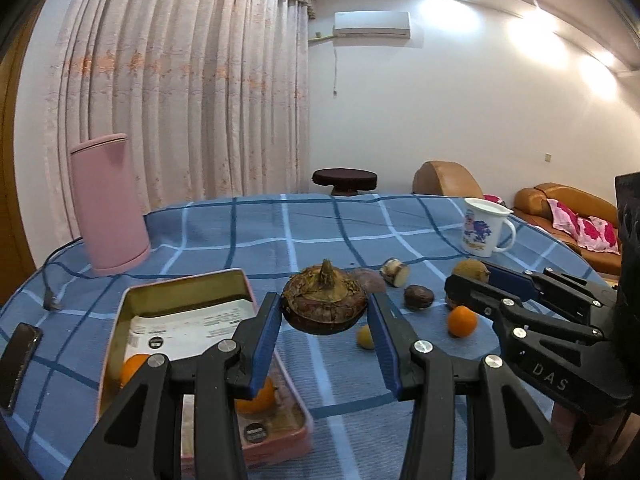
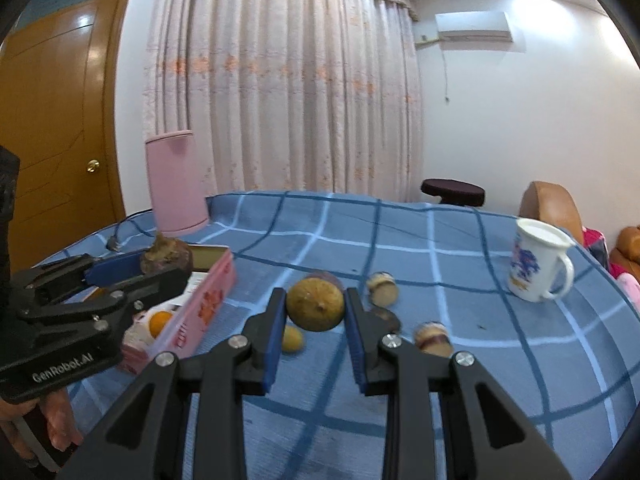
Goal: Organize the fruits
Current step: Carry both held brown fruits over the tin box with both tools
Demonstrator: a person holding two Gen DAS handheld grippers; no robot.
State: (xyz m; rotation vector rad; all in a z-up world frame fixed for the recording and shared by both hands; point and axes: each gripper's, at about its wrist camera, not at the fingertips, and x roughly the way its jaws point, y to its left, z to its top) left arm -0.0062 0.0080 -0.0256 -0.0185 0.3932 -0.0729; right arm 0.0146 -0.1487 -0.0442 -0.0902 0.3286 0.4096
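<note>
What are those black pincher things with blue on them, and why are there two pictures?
They are two hand-held claws; a person squeezes one in each hand. Each carries a camera, so each picture looks along one claw. The left claw grips a dark brown bulb-like fruit with a stem. The right claw grips a round yellow-brown fruit. Below is a table with a blue checked cloth, a pink tin holding oranges, a loose orange, more small fruits, a white mug and a pink jug.
</note>
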